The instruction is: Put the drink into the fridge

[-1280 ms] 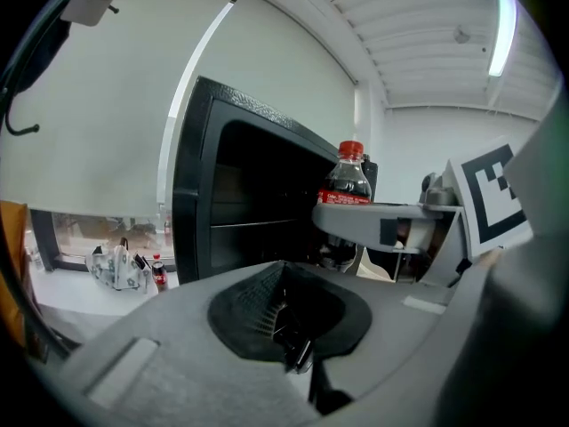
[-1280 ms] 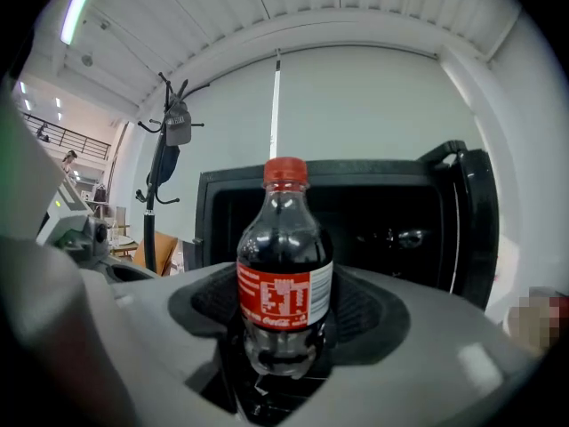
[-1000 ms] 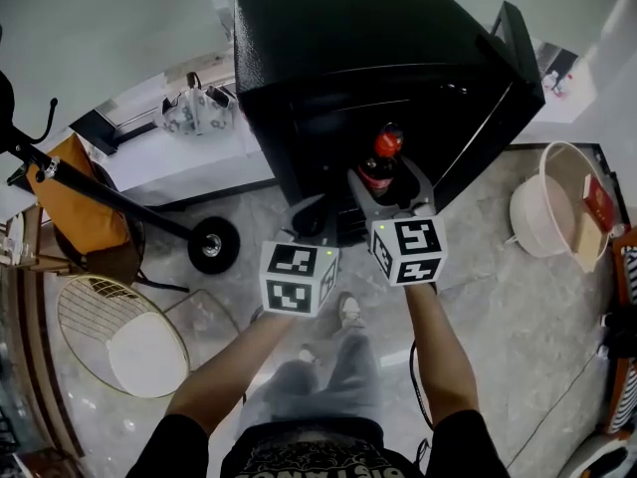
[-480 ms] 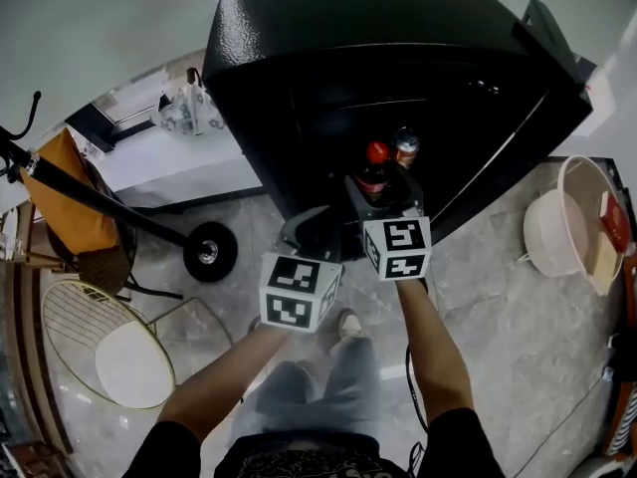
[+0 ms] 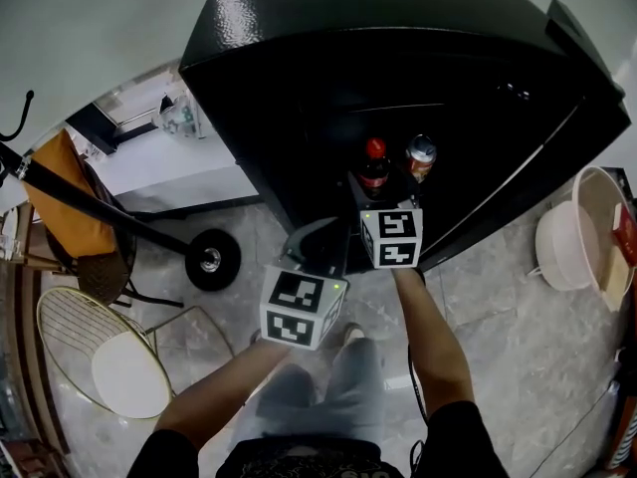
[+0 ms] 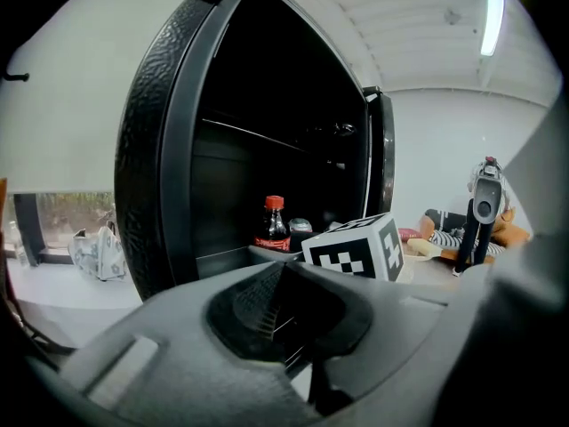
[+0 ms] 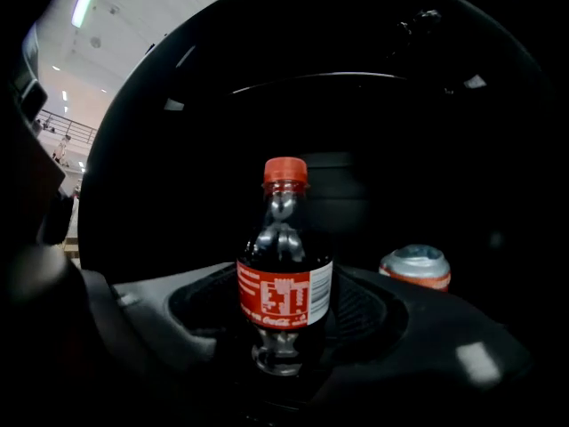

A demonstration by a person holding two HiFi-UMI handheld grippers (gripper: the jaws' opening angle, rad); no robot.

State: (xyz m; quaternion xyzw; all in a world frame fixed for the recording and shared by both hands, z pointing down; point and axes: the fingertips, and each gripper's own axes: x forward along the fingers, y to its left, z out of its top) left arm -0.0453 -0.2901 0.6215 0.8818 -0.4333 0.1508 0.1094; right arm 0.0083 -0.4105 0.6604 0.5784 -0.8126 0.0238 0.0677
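A black fridge [image 5: 398,48] stands open, its door [image 5: 595,73] swung out to the right. My right gripper [image 5: 378,193] is shut on a cola bottle [image 5: 374,165] with a red cap, held upright at the mouth of the dark compartment. In the right gripper view the cola bottle [image 7: 284,283] stands between the jaws, and a can [image 7: 416,268] sits inside to its right. My left gripper [image 5: 311,239] hangs lower left of the bottle, in front of the fridge, shut and empty. From the left gripper view the bottle [image 6: 271,225] and the can [image 6: 300,229] show inside.
A round wire chair [image 5: 119,366] stands at the lower left beside a black stand with a wheel [image 5: 209,260]. A pale basin [image 5: 582,237] lies on the floor at the right. A plastic bag [image 5: 179,118] sits left of the fridge.
My right gripper has carried the bottle forward into the fridge opening. The can inside has come into view beside it. The left gripper has stayed low in front.
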